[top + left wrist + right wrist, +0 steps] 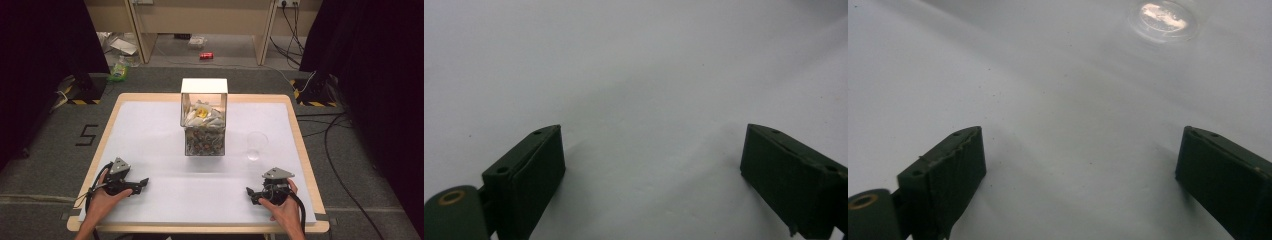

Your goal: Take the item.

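A clear square box [204, 125] stands at the middle of the white table top [150, 130], filled with small wrapped pieces and with a white panel at its top. To its right stands a clear plastic cup [255, 145], whose base [1163, 17] shows far off in the right gripper view. My left gripper [141, 184] rests near the front left of the table, held by a hand. Its jaws are wide apart over bare white surface, so my left gripper [651, 165] is open. My right gripper [251, 194] sits at the front right, and this right gripper [1080, 170] is open too, with nothing between its jaws.
The table has a wooden rim [300, 145]. Beyond it are grey floor, black curtains on both sides, cables [345, 150] on the right, a red can [206, 56] and loose clutter [120, 70] on the floor at the back.
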Motion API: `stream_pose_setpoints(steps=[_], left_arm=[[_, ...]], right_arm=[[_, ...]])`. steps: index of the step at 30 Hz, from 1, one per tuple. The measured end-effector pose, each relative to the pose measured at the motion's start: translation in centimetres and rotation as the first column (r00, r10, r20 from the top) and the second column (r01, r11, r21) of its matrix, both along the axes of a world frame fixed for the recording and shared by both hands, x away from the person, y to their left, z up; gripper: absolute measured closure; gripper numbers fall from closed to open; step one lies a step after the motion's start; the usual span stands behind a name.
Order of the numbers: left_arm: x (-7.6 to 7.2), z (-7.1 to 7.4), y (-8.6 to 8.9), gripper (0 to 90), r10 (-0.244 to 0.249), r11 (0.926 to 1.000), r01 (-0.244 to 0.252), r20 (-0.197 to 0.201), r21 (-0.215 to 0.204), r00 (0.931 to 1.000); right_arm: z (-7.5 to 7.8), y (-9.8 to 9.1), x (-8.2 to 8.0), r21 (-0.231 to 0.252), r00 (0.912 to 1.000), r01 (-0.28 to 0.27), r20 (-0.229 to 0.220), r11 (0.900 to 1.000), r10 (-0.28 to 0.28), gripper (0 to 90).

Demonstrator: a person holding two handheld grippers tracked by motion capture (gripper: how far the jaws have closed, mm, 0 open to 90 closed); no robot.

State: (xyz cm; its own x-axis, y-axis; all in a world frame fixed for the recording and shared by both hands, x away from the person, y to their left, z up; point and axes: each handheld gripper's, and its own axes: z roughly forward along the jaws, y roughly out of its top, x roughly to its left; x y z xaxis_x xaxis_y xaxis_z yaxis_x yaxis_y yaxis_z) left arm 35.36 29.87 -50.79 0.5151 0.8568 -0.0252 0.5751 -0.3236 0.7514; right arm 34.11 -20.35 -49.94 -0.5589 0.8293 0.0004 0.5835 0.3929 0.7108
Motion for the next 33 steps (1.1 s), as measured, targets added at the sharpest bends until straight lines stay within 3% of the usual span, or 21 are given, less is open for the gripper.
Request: stream_pose_setpoints(steps=[4, 8, 16, 25, 33], left_arm=[[0.0, 0.0, 0.0, 9.8, -0.001, 1.0000, 0.001, 0.000, 0.001, 1.0000], [0.0, 0.0, 0.0, 9.8, 0.000, 1.0000, 0.000, 0.001, 0.000, 1.0000], [0.0, 0.0, 0.0, 9.8, 0.000, 1.0000, 0.000, 0.000, 0.000, 1.0000], [0.0, 0.0, 0.0, 9.8, 0.000, 1.0000, 0.000, 0.000, 0.001, 1.0000], [0.0, 0.0, 0.0, 9.8, 0.000, 1.0000, 0.000, 0.000, 0.000, 1.0000]], right_arm=[[0.2, -0.4, 0.0, 0.014, 0.9997, 0.007, 0.021, 0.9999, -0.008, 16.8], [0.4, -0.5, -0.1, 0.034, 0.9996, 0.008, 0.027, 0.9994, -0.009, 16.5], [1.6, 0.2, -0.4, 0.065, 0.9953, -0.013, 0.097, 0.9978, 0.007, 18.3], [4.1, 0.9, -0.6, 0.110, 0.9831, -0.038, 0.182, 0.9932, 0.018, 23.0], [6.6, 1.9, -0.6, 0.129, 0.9662, -0.079, 0.254, 0.9885, 0.044, 26.6]])
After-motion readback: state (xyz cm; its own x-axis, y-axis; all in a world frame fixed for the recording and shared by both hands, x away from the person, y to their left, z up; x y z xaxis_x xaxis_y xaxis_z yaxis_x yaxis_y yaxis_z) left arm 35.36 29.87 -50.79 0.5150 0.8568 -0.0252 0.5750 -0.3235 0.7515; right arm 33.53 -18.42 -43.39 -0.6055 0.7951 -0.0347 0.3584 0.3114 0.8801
